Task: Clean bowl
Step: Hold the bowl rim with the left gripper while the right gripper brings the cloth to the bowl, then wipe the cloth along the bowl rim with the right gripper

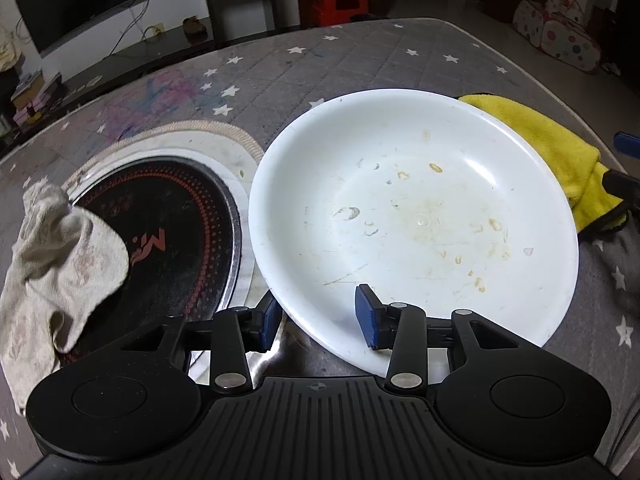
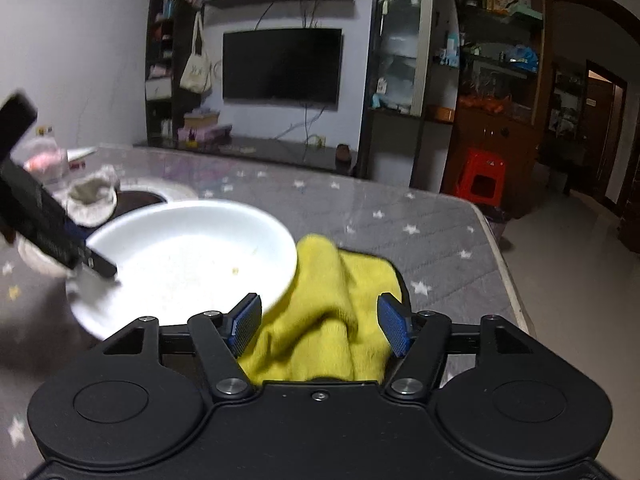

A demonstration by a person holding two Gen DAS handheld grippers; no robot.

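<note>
I judge little done: the bowl [image 1: 416, 216] is still stained, my left gripper [image 1: 320, 320] straddles its rim without pinching, right gripper [image 2: 320, 326] gapes over the yellow cloth [image 2: 332, 320].

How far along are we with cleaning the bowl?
Done: nothing I can confirm; the white bowl shows yellowish residue and smears inside. In hand: the left gripper straddles the bowl's near rim, one pad inside and one outside. The right gripper stands open, the yellow cloth between its pads. Left: grip the cloth and wipe the bowl.
</note>
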